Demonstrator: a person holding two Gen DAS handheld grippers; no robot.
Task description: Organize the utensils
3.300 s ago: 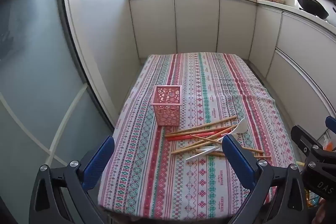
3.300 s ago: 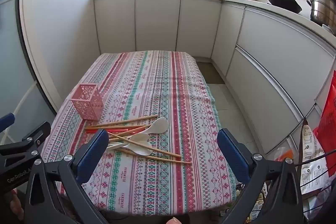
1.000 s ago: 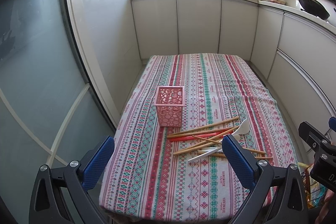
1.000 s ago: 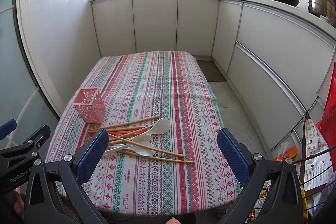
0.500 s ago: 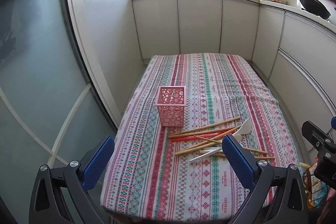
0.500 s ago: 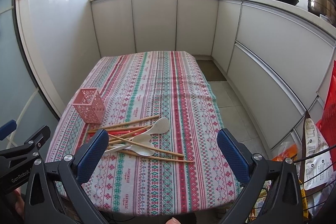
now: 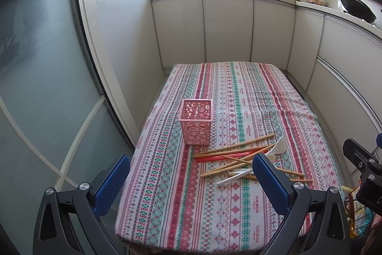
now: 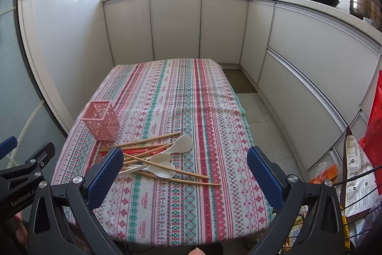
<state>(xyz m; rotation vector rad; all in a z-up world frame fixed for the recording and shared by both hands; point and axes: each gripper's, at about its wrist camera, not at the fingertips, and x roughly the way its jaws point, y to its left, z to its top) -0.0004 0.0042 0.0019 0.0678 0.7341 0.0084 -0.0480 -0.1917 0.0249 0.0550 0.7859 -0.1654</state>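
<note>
— Both grippers are hovering over the near edge of the table [image 7: 181, 207], aren't they?

— Yes. Left gripper [image 7: 191, 181] is holding its blue pads wide apart with nothing between them, and the right gripper [image 8: 185, 172] is spread just as wide, also gripping nothing.

— Where are the utensils sitting?

— A loose pile of wooden chopsticks [image 8: 143, 141], a red stick [image 7: 219, 157] and white spoons [image 8: 180, 145] is lying crossed on the striped tablecloth [image 8: 167, 97], near the front. The pink perforated holder [image 7: 197, 121] is standing upright just behind the pile's left end, looking empty from the left wrist view.

— Is anything changing from three seconds back?

— Little. The pile and the holder are lying exactly as before. In the left wrist view the holder and pile are now appearing slightly further right, while the right gripper's black frame at the right edge is showing lower and smaller, so the cameras are drifting a touch. Neither pair of jaws is closing at all; both are staying as wide as they were.
</note>
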